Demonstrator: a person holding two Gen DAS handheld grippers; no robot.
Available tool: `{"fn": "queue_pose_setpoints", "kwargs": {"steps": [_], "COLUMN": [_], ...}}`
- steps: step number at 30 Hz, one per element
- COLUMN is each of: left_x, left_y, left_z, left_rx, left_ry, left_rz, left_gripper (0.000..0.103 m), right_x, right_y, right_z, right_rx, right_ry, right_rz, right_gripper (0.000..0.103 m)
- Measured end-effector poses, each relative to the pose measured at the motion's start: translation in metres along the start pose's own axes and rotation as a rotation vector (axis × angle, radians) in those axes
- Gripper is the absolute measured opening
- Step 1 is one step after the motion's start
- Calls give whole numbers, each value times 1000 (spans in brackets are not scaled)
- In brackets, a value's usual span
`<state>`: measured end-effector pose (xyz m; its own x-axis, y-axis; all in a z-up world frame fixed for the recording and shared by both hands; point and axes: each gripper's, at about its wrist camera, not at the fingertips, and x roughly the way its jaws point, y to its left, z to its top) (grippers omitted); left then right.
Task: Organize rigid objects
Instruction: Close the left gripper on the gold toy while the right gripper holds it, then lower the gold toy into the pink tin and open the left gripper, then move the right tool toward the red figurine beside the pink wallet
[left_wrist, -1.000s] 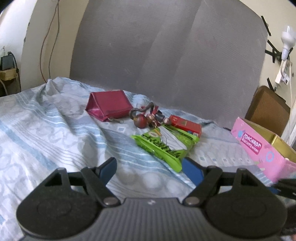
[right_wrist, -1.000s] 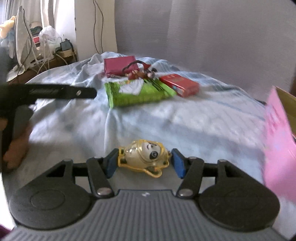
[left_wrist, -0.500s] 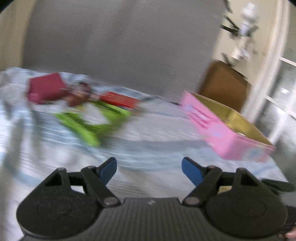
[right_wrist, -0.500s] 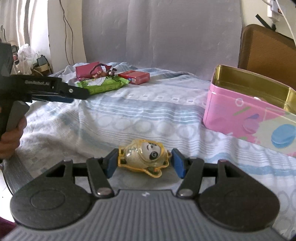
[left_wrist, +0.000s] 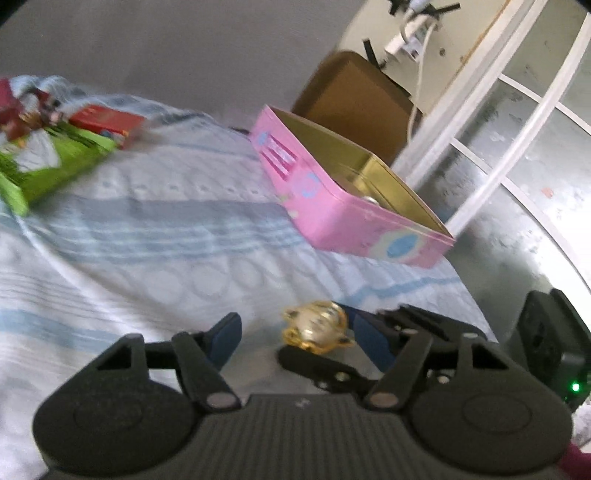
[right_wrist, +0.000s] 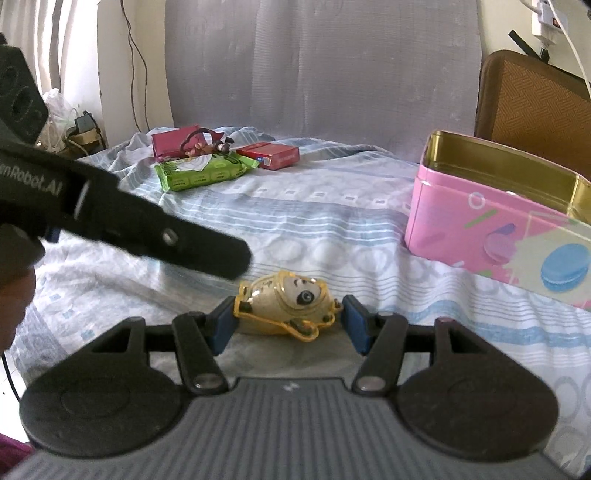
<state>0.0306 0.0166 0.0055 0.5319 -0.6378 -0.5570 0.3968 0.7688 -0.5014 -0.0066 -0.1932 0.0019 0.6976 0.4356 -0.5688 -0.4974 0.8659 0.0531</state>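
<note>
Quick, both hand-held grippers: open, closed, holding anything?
Left hand-held gripper: open, holding nothing.
Right hand-held gripper: shut on the small yellow plastic cartoon-face toy.

Soft daylight enters from the window (left_wrist: 524, 122) at upper right; the left wrist view is motion-blurred, the right sharper, both bowed at the edges.

A yellow 1-eyed toy (right_wrist: 286, 308) sits tilted on the striped bed; nearby stands an open pink tin (right_wrist: 491, 225).
</note>
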Motion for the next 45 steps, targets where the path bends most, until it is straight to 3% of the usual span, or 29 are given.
{"fn": "queue_pose_setpoints", "kwargs": {"steps": [3, 8, 12, 20, 26, 31, 33, 36, 40, 45], "left_x": [11, 26, 21, 51, 103, 140, 146, 133, 99, 54], "left_y": [-10, -20, -30, -88, -96, -88, -83, -75, -73, -57], "left_z": [0, 0, 20, 89, 122, 128, 129, 129, 119, 87], "left_rx": [20, 50, 62, 221, 205, 192, 169, 135, 163, 188], "left_ry": [28, 34, -1, -99, -82, -41, -37, -75, -142, -184], "left_rz": [-18, 20, -28, -52, -46, 21, 67, 75, 110, 181], "left_gripper": [67, 48, 48, 48, 48, 48, 48, 48, 48, 49], "right_x": [-2, -6, -19, -38, -16, 15, 25, 14, -10, -36], "right_y": [0, 1, -4, -47, -107, -136, -140, -142, -134, -113], "right_z": [-1, -1, 0, 43, 63, 64, 62, 56, 49, 44], "right_rx": [4, 17, 35, -30, 75, 107, 115, 171, 206, 236], "right_ry": [-2, -23, -112, -292, -253, -184, -169, -206, -270, -329], "right_rz": [1, -9, -49, -235, -235, -225, -275, -296, -327, -297], "right_gripper": [63, 62, 62, 62, 62, 63, 64, 63, 63, 63]}}
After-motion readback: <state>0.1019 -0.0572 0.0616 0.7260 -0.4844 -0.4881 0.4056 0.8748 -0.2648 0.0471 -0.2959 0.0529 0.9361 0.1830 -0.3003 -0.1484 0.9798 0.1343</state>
